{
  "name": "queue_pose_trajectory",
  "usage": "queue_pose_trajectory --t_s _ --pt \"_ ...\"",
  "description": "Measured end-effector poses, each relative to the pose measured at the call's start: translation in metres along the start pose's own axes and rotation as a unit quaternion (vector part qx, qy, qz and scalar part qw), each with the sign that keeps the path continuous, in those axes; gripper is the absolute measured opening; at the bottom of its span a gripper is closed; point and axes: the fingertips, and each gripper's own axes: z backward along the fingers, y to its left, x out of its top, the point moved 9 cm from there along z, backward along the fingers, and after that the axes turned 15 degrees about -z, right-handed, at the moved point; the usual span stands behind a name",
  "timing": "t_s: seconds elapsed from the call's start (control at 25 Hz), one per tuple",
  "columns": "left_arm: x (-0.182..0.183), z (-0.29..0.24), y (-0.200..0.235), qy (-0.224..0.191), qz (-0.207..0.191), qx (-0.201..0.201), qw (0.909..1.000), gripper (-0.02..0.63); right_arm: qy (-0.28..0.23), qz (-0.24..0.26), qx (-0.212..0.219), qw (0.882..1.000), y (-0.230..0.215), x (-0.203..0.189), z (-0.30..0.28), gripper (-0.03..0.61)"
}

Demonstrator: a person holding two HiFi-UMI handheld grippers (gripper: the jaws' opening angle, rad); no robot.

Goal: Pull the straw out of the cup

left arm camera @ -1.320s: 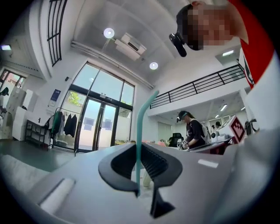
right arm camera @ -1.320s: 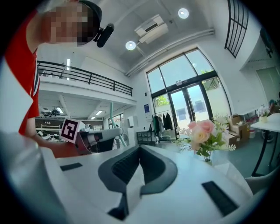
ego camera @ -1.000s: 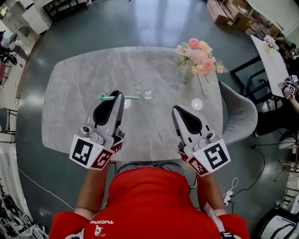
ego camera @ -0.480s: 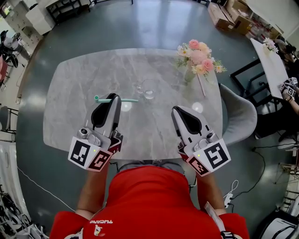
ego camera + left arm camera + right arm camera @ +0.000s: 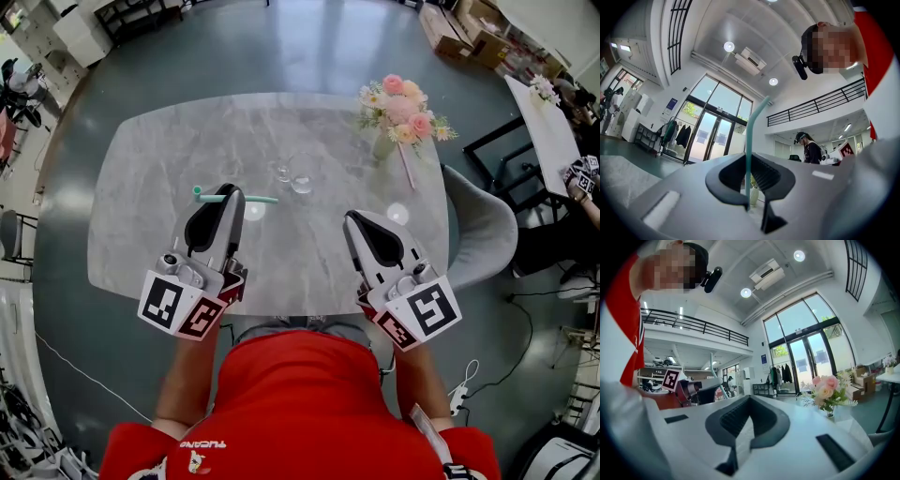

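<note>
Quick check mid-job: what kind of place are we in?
Probably a high-ceilinged lobby or hall used as workspace: tall glass entrance doors, an upper-floor railing, and a marble-look table with flowers.

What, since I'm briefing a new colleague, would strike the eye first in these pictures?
First comes the green straw, clamped crosswise in the left gripper over the grey table, clear of the glass cup beyond it. Next come the pink flowers at the table's far right corner. The right gripper is shut and empty.
</note>
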Motion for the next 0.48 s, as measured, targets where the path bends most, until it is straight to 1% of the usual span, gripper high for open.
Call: queue_pose_trajectory --t_s 0.48 --pt "-0.002 -0.0031 0.0007 -0.002 0.003 -0.005 1.0 0.037 -0.002 0.002 -0.008 1.0 -0.0016 0.0005 0.0012 -0.002"
